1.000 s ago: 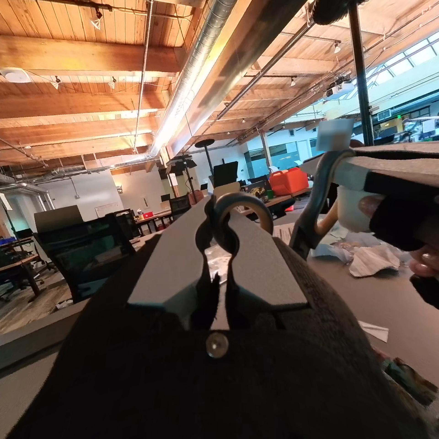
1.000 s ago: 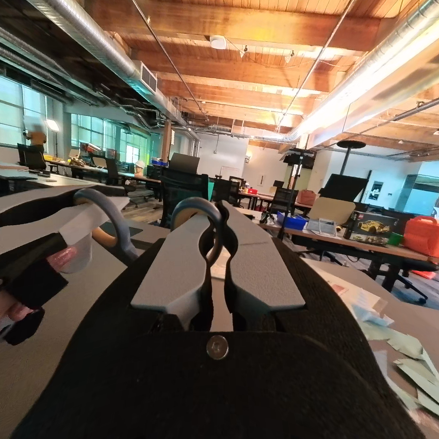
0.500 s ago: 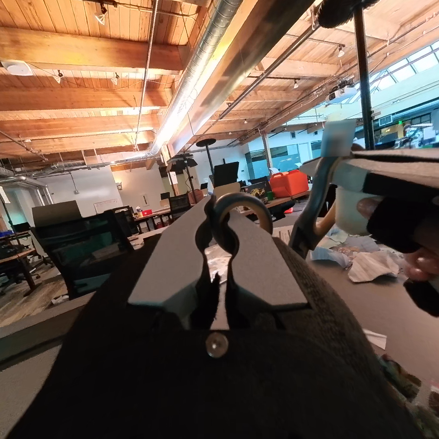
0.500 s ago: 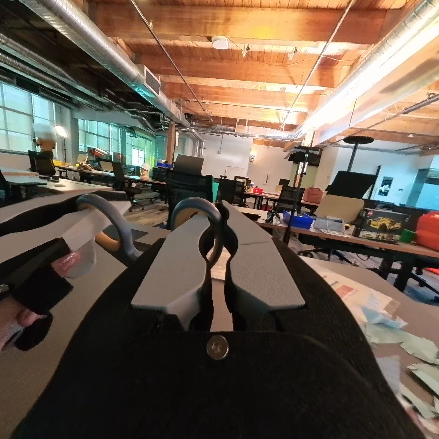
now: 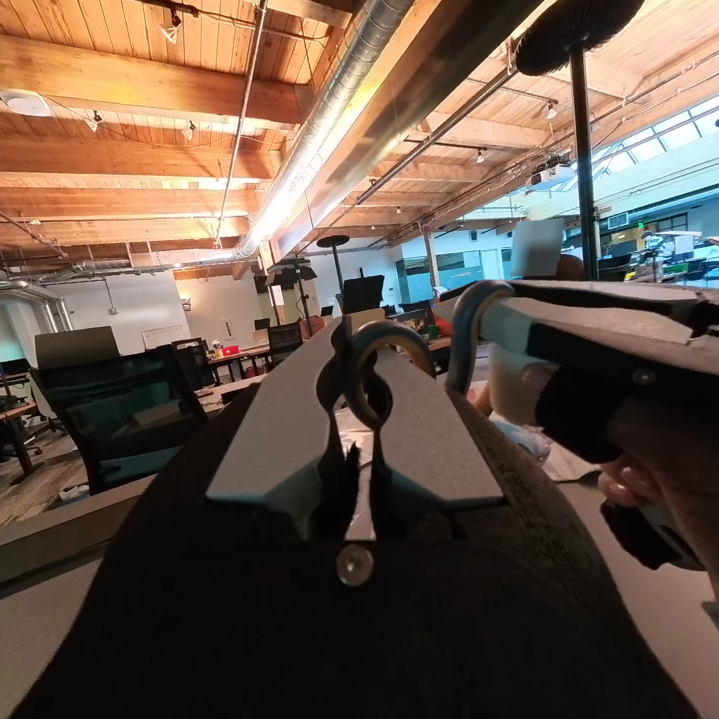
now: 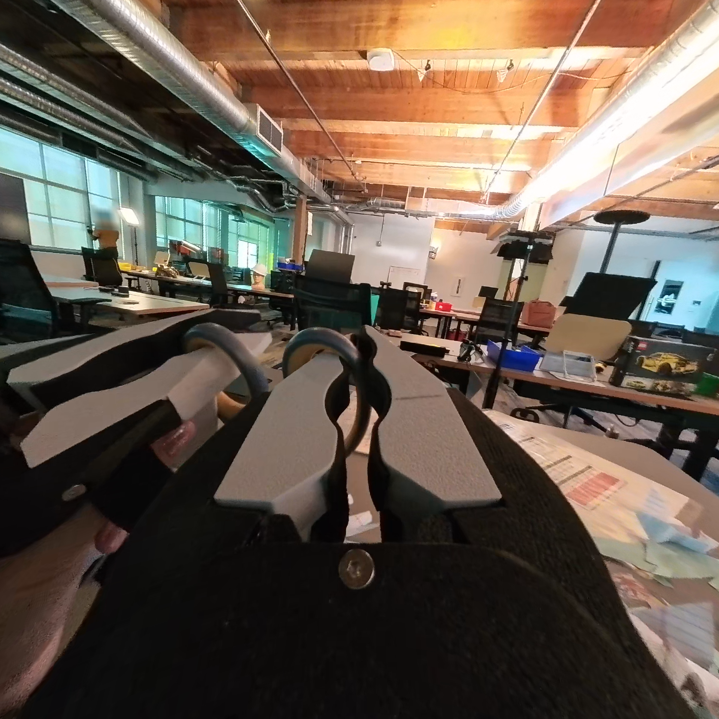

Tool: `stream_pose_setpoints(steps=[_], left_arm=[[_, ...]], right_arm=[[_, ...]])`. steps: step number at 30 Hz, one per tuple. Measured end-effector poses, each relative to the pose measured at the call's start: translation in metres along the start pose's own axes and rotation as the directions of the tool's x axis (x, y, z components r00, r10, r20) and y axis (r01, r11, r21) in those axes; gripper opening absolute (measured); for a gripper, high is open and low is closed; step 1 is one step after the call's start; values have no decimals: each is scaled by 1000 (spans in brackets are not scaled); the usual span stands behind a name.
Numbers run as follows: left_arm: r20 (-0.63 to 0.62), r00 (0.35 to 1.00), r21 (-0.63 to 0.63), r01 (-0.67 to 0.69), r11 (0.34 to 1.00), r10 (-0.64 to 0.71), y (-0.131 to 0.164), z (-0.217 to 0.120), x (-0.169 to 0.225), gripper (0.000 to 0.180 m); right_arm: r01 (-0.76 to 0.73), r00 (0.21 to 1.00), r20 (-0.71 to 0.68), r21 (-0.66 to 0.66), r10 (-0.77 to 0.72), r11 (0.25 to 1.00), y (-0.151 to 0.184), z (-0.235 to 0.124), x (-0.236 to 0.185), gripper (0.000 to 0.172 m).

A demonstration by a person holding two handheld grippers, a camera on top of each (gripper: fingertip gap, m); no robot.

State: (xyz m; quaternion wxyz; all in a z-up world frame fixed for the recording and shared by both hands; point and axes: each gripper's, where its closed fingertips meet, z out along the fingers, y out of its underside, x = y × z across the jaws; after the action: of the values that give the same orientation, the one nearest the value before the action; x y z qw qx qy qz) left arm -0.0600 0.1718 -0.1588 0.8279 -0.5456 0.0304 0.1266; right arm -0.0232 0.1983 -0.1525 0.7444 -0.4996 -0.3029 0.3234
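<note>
Gripping one scissor loop (image 5: 393,350) each, left gripper (image 5: 352,373) & right gripper (image 6: 356,373) sit side by side, jaws closed on the grey-blue rings, above a table (image 6: 607,447) w/ paper scraps (image 6: 669,544) at right.

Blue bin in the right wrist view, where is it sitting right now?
The blue bin sits right of centre on a long desk, behind a black stand pole, left of a clear holder.
</note>
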Motion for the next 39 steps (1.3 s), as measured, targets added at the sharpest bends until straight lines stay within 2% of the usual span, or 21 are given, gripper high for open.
stream_pose_setpoints(steps=[9,17,20,22,25,31,39], left_arm=[[25,996,-11,89,996,-89,-4,0,5,2],[46,993,-14,110,994,-109,-6,-1,10,2],[21,996,-13,89,996,-88,-7,0,12,2],[-16,1000,-6,17,1000,-17,-7,1,13,1],[-73,997,-9,-14,1000,13,-6,0,15,1],[-54,999,-41,-3,999,1,6,-3,2,0],[21,994,-34,104,994,-103,11,-7,-29,0]], right_arm=[[-48,998,-49,2,48,999,-4,-1,1,0],[-88,994,-61,-2,88,996,-3,-2,3,0],[-88,995,-49,-6,87,996,-3,-3,4,0],[-80,997,-21,-16,79,997,-2,-4,3,0],[-16,1000,-13,-38,15,999,-2,-7,3,0],[-24,998,-59,-46,21,999,0,-11,17,0],[-74,992,-108,-45,68,996,3,-17,39,0]])
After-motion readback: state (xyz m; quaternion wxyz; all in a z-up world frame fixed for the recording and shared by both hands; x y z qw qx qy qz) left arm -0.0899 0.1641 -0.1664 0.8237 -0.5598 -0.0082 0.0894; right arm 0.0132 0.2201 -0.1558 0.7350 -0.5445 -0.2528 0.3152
